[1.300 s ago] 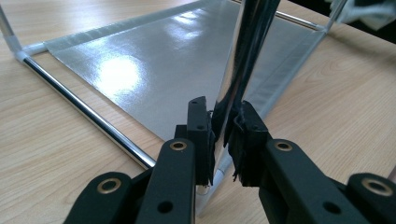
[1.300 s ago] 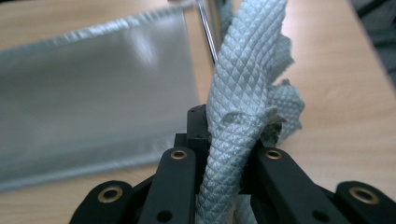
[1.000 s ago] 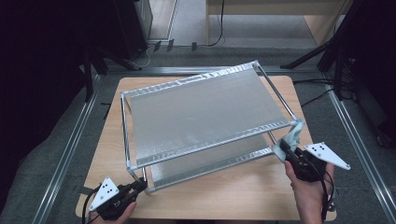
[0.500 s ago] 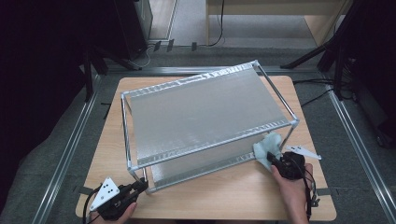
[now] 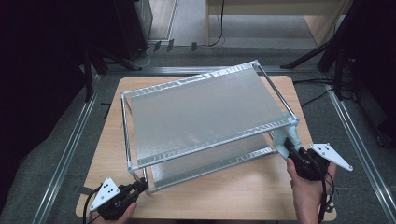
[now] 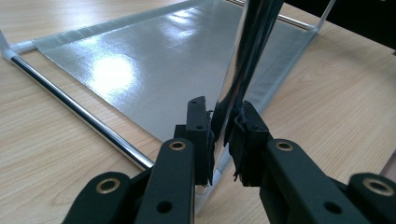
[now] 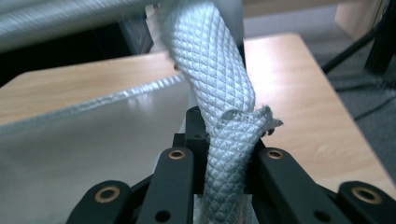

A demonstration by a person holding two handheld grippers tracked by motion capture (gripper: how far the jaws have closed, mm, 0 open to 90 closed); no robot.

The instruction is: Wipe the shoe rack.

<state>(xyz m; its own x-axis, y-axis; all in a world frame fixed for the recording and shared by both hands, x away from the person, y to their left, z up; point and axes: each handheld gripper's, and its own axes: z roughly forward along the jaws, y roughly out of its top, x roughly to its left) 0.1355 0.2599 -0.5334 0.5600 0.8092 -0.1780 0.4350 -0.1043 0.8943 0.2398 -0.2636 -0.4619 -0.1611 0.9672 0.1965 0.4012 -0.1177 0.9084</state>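
**Rack held at one leg, cloth working its far corner**

A two-tier metal rack point(image 5: 205, 116) stands on the wooden desk point(image 5: 233, 196), set at an angle, its silvery upper shelf point(image 5: 205, 109) above a lower shelf point(image 5: 210, 163). The left tongs point(image 5: 140, 185) are clamped on the chrome leg point(image 6: 243, 60) at the corner nearest the person, low down, close to the foot; in the left gripper view the pads squeeze the shiny tube from both sides. This looks like a steadying hold.

The right tongs point(image 5: 288, 145) are closed on a pale blue-grey woven cloth point(image 7: 219, 107). From above, the bunched cloth point(image 5: 287, 135) rises from the tongs to the rack's near right corner, touching or just beside the post there, under the upper shelf's edge. In the right gripper view the fabric twists upward between the jaws, a frayed end sticking out to one side.

My reading is that the job in hand is wiping the rack, and that it is somewhere in the middle of it. The cloth is at a single corner post. Both shelves look smooth and free of visible dirt, so I cannot tell which parts are wiped and which are not. The back legs and the left-hand rails lie well apart from the cloth and probably remain to be done.
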